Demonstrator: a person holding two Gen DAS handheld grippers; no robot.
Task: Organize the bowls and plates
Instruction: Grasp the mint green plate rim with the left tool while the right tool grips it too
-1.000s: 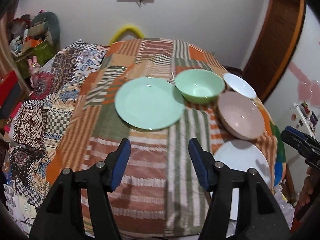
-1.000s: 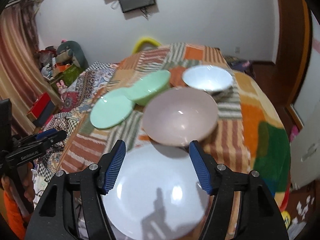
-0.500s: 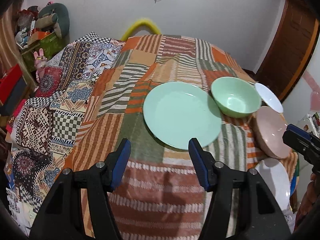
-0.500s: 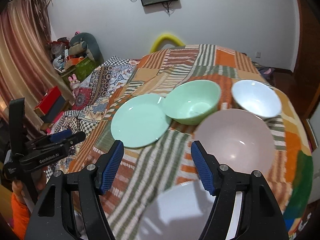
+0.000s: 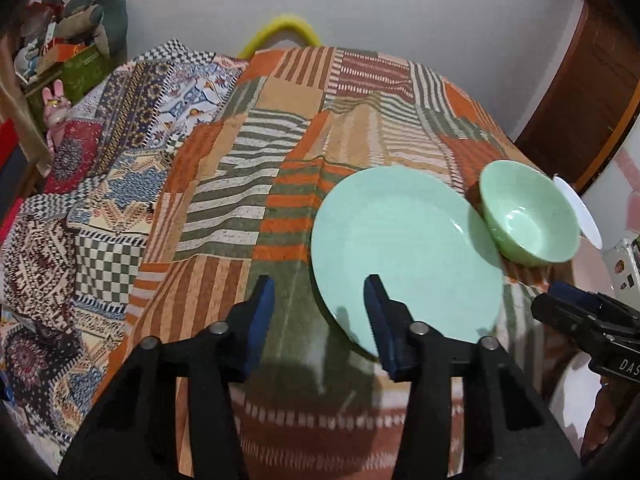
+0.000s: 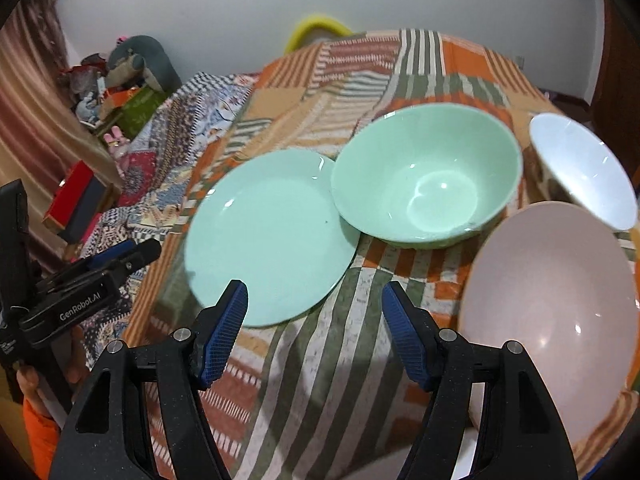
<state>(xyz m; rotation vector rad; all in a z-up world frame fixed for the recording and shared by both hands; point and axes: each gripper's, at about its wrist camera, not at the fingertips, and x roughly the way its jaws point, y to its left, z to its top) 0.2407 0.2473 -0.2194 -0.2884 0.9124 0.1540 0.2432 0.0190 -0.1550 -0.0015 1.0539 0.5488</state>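
Observation:
A mint-green plate (image 5: pixel 404 256) (image 6: pixel 268 236) lies on the patchwork cloth. A mint-green bowl (image 5: pixel 528 216) (image 6: pixel 428 172) touches its right rim. My left gripper (image 5: pixel 319 300) hovers at the plate's near left edge. Its jaws are closing, the rim lies between the blue pads, and neither pad presses on it. My right gripper (image 6: pixel 316 304) stands open over striped cloth just in front of the plate, holding nothing. A pink bowl (image 6: pixel 552 308) and a white bowl (image 6: pixel 580 172) sit to the right. Each gripper also shows in the other view, left gripper (image 6: pixel 132 250), right gripper (image 5: pixel 568 304).
A white plate (image 5: pixel 572 392) lies at the table's near right corner. The cloth-covered table (image 5: pixel 280 160) drops off at left toward patterned blankets and a pile of toys and boxes (image 5: pixel 72 40). A yellow chair back (image 5: pixel 280 32) stands behind; a wooden door (image 5: pixel 592 80) is at right.
Both grippers have come down and moved left toward the green plate, which now looms larger. The left jaws have narrowed. The white plate has slipped out from under the right gripper.

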